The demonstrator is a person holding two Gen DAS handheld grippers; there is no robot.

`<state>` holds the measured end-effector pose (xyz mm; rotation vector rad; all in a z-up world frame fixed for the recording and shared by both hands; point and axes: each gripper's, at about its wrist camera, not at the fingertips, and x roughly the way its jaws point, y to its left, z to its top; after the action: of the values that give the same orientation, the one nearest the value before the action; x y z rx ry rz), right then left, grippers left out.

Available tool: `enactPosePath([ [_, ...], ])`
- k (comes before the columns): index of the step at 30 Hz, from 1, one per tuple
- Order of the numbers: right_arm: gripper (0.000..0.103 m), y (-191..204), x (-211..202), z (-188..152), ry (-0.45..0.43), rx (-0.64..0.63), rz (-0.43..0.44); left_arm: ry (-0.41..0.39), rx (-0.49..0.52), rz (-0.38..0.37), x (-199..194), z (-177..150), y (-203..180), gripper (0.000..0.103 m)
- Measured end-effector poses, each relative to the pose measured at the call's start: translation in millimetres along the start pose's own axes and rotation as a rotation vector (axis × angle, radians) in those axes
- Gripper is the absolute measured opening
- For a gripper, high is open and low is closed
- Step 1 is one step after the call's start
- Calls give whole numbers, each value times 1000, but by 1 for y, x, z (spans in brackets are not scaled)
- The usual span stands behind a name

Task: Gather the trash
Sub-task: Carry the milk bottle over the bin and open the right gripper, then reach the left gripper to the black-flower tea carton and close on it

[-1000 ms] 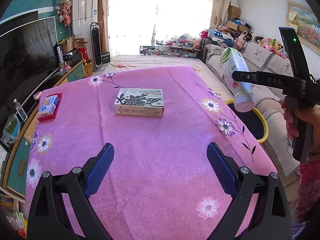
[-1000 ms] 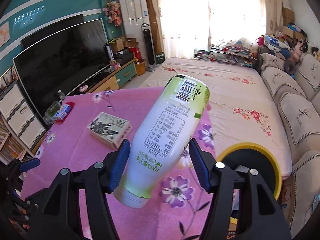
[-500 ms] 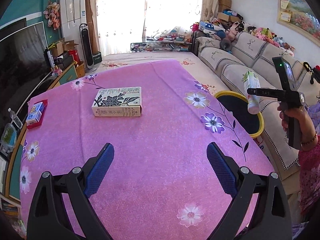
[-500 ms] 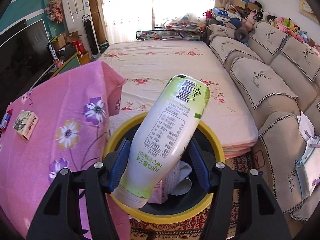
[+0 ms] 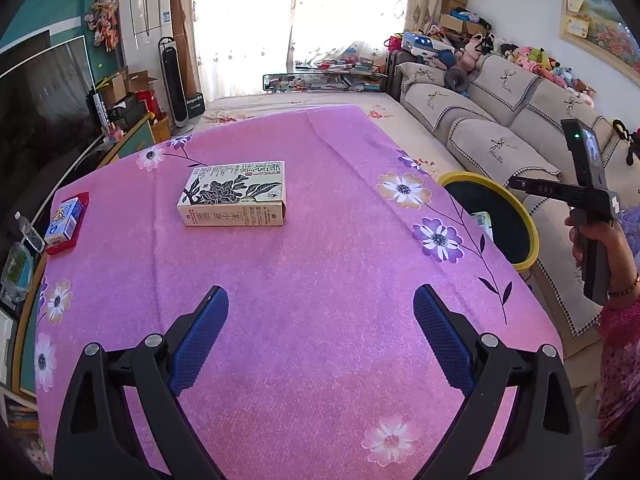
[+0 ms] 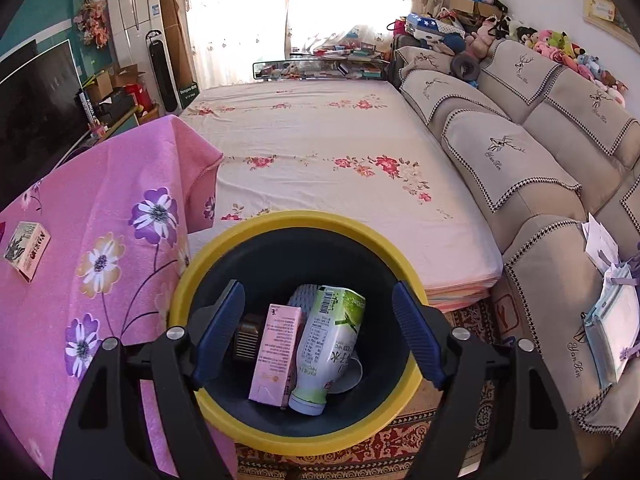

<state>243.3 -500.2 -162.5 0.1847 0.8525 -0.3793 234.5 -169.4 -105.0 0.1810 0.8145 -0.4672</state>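
Bright daylight pours through sheer curtains [image 5: 276,28] on the far wall. A beige sofa [image 5: 500,136] with deer-embroidered covers lines the right side, plush toys [image 6: 560,52] along its back. A dark television [image 5: 44,96] stands left, against a teal wall [image 5: 52,12]. A floral-sheeted bed [image 6: 320,152] fills the middle.

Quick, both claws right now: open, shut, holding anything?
Left claw: open, empty, over the pink tablecloth.
Right claw: open, empty, above the yellow-rimmed bin.

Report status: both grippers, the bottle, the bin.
Right gripper open above yellow-rimmed bin. Green bottle inside, beside pink carton. Left gripper open, empty, over table. Tea box uncollected.
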Motion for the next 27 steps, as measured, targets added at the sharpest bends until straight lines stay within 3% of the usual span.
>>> enactPosePath([
  [6,74,16,-15,1,-35,-26,36,26,-56,-2,23,16,20,92],
  [18,74,32,-12,3,-25,-38,74,67,-52,81,109,57,53,95],
  [27,74,32,-3,4,-15,-33,87,74,-41,108,143,72,71,97],
])
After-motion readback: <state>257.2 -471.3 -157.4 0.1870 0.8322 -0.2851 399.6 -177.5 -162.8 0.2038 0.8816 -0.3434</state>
